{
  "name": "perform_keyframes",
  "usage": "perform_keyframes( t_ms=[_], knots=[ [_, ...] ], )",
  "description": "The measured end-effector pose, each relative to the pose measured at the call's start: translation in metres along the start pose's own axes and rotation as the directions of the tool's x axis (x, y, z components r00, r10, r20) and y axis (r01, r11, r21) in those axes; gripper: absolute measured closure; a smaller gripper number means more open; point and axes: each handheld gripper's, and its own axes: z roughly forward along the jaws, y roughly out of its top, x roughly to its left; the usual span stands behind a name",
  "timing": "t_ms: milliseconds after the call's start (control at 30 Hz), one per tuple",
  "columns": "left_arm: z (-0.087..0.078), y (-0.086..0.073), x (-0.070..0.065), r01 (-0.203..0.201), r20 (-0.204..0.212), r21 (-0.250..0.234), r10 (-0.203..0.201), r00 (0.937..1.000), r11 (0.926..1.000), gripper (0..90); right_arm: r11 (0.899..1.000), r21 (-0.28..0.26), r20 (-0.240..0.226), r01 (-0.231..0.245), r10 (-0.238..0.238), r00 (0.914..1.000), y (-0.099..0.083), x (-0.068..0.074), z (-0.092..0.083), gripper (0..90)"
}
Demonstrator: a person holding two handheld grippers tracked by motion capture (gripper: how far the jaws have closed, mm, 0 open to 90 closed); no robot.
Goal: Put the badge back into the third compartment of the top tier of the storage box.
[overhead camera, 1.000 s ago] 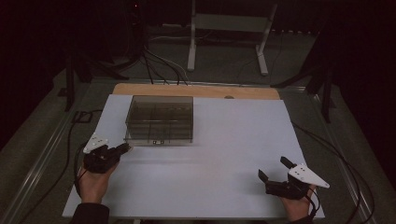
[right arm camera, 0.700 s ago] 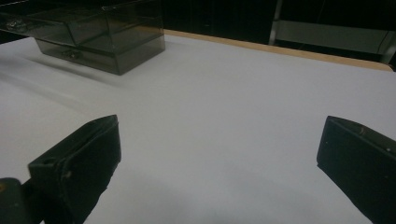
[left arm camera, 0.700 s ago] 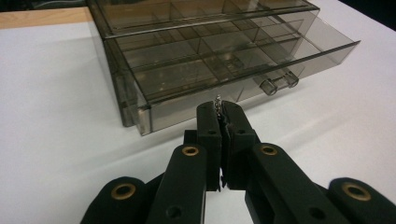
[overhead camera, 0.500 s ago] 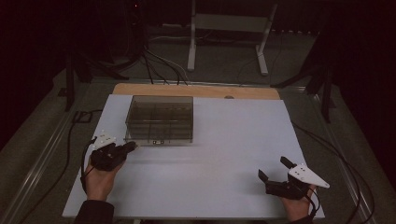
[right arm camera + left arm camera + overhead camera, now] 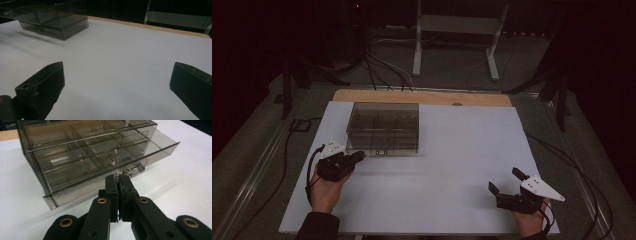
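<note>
Over the last second the left tongs point(image 5: 117, 185) had travelled from the near-left of the white table point(image 5: 462, 165) to the smoky transparent plastic compartment box point(image 5: 383, 127), jaws pressed together on a small metal piece point(image 5: 116, 175), likely headed for a compartment. The right tongs point(image 5: 508, 185) rested wide apart at the near-right edge, unmoved.

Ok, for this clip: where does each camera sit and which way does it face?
High view: above the person's side, looking forward and down on the white table; both hands show, with left gripper and right gripper.
Left gripper view: rides the left gripper, facing the smoky plastic box; jaws closed.
Right gripper view: rides the right gripper, looking across the table; jaws apart.
Shared: all three see the box.
</note>
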Motion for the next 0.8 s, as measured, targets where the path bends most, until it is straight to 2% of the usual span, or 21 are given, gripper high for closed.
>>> perform_keyframes(
  t_ms=[800],
  knots=[
    [0.011,0.002,-0.012,-0.026,0.028,0.024,0.025,0.9993,0.9994,88.8,1.000,-0.001,0.000,-0.002,0.002,1.0000,0.000,0.000,0.000,0.0]
  ],
)
